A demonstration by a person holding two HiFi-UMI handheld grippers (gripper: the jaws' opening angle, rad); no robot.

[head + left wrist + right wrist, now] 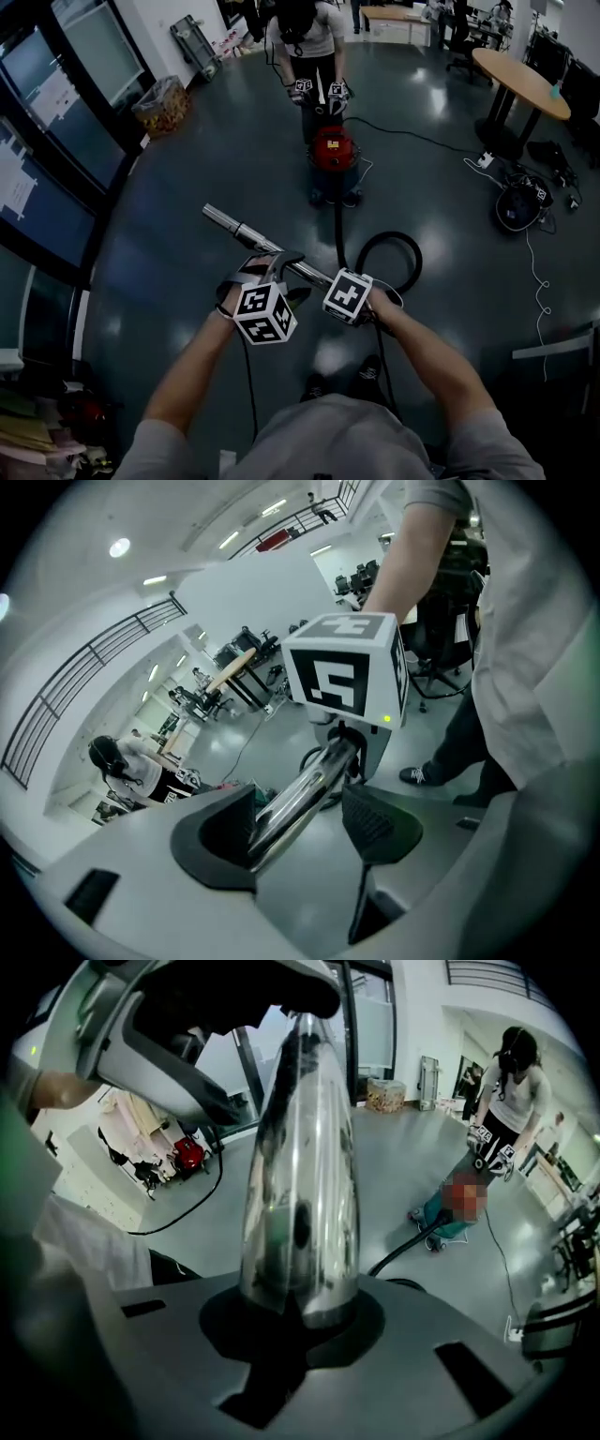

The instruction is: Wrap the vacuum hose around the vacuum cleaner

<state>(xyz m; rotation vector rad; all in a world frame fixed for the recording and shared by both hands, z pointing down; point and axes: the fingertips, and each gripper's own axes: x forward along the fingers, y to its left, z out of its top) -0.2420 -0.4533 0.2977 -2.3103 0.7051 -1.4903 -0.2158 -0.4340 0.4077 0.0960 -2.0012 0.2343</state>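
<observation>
**Metal tube held over the floor, red vacuum cleaner further off**

The only markings on show are the black-and-white square patterns on the two gripper cubes. Any print on the red vacuum cleaner [334, 153] is too small to read.

The right gripper [319, 279] is clenched on the metal tube [251, 232], which rises straight out from between its jaws in the right gripper view. The left gripper [272, 269] is released. In its own view the jaws stand apart and the tube lies in the gap, close to one pad and clear of the other. The tube slants away to the far left, its free end over bare floor [178, 197].

The vacuum cleaner stands far ahead at the centre, with a second person [309, 42] just behind it. The black hose [389, 234] runs from it toward the near side and curls into a loop on the floor, just right of the right gripper.

To the left, the floor lies open as far as the window wall [47, 122] and a basket [161, 105] in the far corner. The right side is tighter, with a round table [520, 80], a dark round machine [518, 208] and a white cable [534, 267] trailing toward the near edge.
</observation>
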